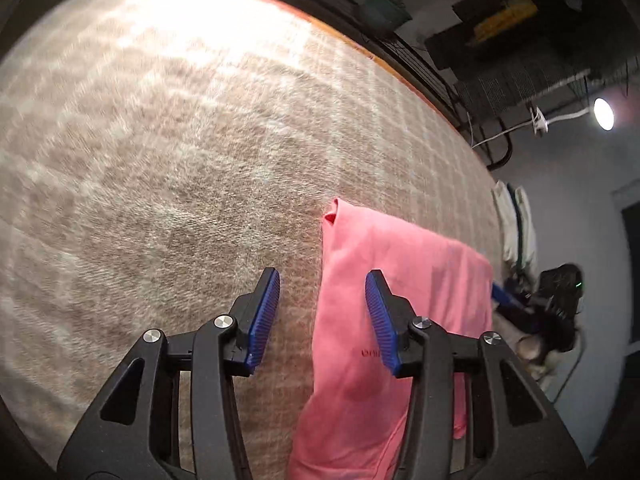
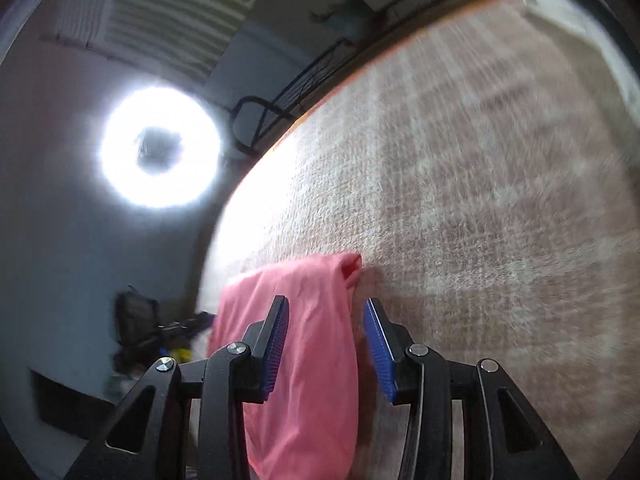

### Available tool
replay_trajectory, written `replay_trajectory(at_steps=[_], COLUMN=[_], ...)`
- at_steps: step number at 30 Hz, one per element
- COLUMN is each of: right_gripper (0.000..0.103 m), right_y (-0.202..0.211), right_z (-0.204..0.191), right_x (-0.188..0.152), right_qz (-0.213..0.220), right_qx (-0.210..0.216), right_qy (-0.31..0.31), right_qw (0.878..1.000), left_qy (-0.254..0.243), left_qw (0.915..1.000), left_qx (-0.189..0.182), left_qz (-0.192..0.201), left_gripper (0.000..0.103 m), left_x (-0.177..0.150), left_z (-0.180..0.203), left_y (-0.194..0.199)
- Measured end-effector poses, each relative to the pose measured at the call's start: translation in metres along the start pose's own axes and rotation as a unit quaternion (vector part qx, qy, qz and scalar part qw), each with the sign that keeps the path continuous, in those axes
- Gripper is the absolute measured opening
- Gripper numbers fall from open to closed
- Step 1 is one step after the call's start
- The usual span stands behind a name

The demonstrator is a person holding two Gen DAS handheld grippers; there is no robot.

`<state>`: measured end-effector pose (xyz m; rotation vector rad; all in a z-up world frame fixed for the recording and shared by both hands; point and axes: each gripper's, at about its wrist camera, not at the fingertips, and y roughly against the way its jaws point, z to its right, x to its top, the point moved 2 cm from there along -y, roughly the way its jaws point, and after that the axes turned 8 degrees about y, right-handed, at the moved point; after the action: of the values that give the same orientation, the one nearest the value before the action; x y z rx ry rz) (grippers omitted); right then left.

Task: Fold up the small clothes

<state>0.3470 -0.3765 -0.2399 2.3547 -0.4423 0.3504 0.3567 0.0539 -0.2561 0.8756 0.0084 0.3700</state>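
- Surface: beige woven cloth with a faint check, orange-trimmed far edge; dim room and ring light beyond.
- Pink garment: lies folded in a long strip near one side edge, long axis running away from both cameras.
- Left claw: jaws apart, empty, straddling the garment's left border.
- Right claw: jaws apart over the strip, not clamped.
- Judgement: both are equally near.

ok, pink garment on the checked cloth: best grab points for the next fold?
Probably the two near corners of the pink garment, one per gripper, from the near side. It lies flat as a long strip on the checked cloth, far end showing a folded lip. Left gripper and right gripper both stand open over its long edges, nothing pinched. Pinch at the edge, where layers can lift.
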Motion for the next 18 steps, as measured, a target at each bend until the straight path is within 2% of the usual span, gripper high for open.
replay_trajectory(at_steps=[3,5,6,9,11,12,13,14,15,16,18], right_gripper=[0.037,0.029,0.028,0.027,0.029,0.029,0.029,0.025,0.020,0.008,0.002], right_y=[-0.012,-0.018,-0.019,-0.020,-0.021,-0.024,-0.026,-0.029,-0.029,-0.029,-0.027], right_z=[0.007,0.005,0.006,-0.001,0.002,0.005,0.006,0.007,0.007,0.004,-0.004], right_x=[0.000,-0.001,0.000,-0.001,-0.001,0.000,0.003,0.006,0.007,0.007,0.010], right_qz=[-0.009,-0.012,-0.011,-0.003,-0.003,-0.003,-0.002,0.001,0.005,0.009,0.013], right_qx=[0.023,0.052,0.063,0.081,0.078,0.077,0.079,0.080,0.079,0.078,0.065], right_qy=[-0.014,-0.020,-0.021,-0.021,-0.029,-0.036,-0.043,-0.049,-0.049,-0.043,-0.024], right_qw=[1.000,0.998,0.998,0.996,0.997,0.996,0.996,0.996,0.996,0.996,0.998], left_qy=[0.024,0.034,0.036,0.041,0.057,0.063,0.062,0.054,0.041,0.030,0.013], left_qw=[0.9988,0.9972,0.9961,0.9950,0.9931,0.9920,0.9922,0.9933,0.9953,0.9967,0.9978], left_qx=[-0.042,-0.066,-0.080,-0.090,-0.101,-0.107,-0.107,-0.102,-0.088,-0.074,-0.057], left_qz=[-0.003,-0.013,-0.015,-0.014,-0.017,-0.020,-0.017,-0.014,-0.007,0.007,0.031], left_gripper=[0.045,0.043,0.037,0.035,0.035,0.031,0.022,0.002,0.001,0.001,0.000], left_x=[0.007,0.012,0.014,0.024,0.028,0.030,0.030,0.029,0.028,0.026,0.024], left_z=[-0.006,-0.006,-0.004,0.003,0.004,0.004,0.006,0.011,0.016,0.020,0.028], left_y=[-0.003,-0.005,-0.005,-0.013,-0.019,-0.022,-0.024,-0.026,-0.027,-0.025,-0.022])
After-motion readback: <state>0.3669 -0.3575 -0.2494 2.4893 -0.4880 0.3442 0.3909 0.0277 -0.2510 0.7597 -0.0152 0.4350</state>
